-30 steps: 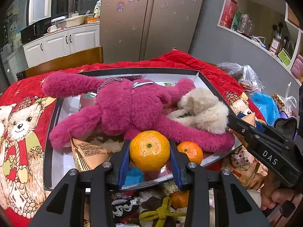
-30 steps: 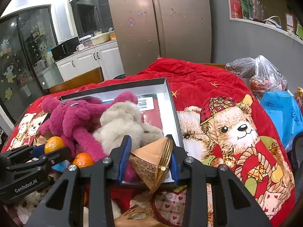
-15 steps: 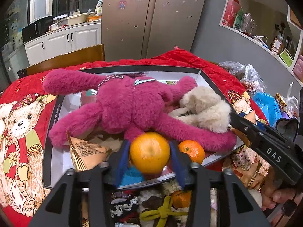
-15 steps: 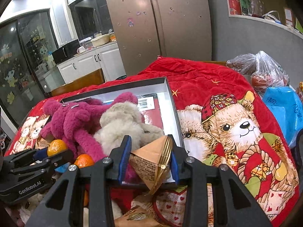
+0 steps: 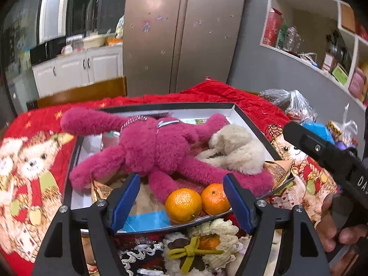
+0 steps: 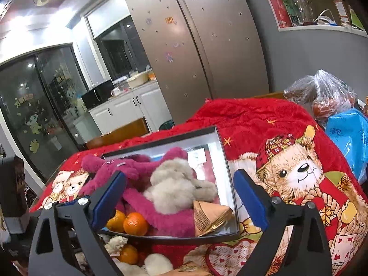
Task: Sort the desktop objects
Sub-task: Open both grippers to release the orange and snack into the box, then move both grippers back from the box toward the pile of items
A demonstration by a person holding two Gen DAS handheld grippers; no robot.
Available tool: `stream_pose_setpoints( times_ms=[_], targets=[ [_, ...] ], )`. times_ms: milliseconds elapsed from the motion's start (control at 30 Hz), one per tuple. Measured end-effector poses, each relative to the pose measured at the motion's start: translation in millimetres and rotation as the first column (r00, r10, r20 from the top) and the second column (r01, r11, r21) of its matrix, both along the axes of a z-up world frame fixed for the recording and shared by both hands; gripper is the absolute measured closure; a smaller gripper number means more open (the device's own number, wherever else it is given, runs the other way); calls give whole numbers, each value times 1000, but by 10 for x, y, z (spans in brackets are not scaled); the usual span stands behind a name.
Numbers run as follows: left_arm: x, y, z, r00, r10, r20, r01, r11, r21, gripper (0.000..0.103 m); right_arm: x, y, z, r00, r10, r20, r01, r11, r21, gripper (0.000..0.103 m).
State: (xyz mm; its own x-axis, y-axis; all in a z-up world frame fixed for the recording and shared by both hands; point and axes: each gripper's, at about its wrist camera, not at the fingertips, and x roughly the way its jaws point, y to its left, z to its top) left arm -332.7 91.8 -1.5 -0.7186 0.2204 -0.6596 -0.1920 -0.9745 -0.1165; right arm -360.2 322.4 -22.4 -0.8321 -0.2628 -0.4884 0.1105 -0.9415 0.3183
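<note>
Two round oranges (image 5: 183, 205) lie touching at the near edge of the shallow white box (image 5: 241, 117), beside a brown folded paper packet (image 6: 210, 214). A magenta plush toy (image 5: 156, 147) hides much of the floor. Both the left gripper (image 5: 181, 197) and right gripper (image 6: 180, 195) hang spread, seemingly empty.

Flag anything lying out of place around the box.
One orange tangerine lies outside the shallow white box, wedged among cream knitted items at its near edge, while two tangerines sit inside. The magenta plush toy's arm overhangs the rim.
</note>
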Motion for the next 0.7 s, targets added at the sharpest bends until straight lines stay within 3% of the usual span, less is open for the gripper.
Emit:
stream_pose_setpoints(
  times_ms=[133, 267, 467, 567, 700],
  targets=[
    [25, 79, 12, 999, -2, -44, 0, 999, -52, 26, 17, -50, 14, 1000, 3, -8, -3, 999, 37, 7],
    [34, 75, 33, 998, -3, -56, 1, 999, -48, 26, 23, -87, 18, 1000, -9, -14, 10, 997, 74, 2],
    [120, 34, 152, 994, 7, -105, -12, 999, -41, 26, 174, -180, 187, 994, -45, -103, 62, 984, 170, 0],
    [232, 25, 326, 988, -9, -156, 1, 999, -50, 26, 261, -243, 331, 991, -35, -127, 57, 983, 175, 0],
    [581, -31, 773, 953, -19, -302, 5, 999, -47, 26, 502, -355, 670, 986, -38, -164, 67, 983, 173, 0]
  ],
)
